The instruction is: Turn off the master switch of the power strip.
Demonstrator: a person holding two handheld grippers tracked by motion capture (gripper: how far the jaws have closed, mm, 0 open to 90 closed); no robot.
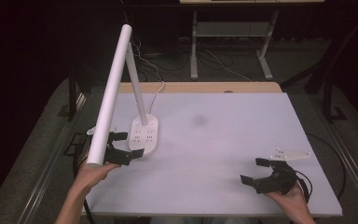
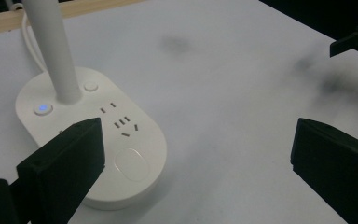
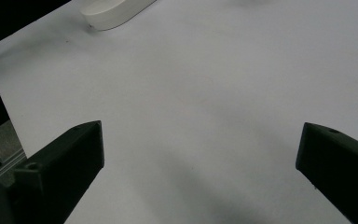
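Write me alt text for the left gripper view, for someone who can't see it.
The left gripper, jaws wide open, hovers by a white desk lamp base with built-in sockets, a lit blue button and the lamp's stem, on a white table.

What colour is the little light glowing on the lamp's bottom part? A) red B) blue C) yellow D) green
B: in the left gripper view, the small round button on the white lamp base, just beside the lamp's stem, glows blue.
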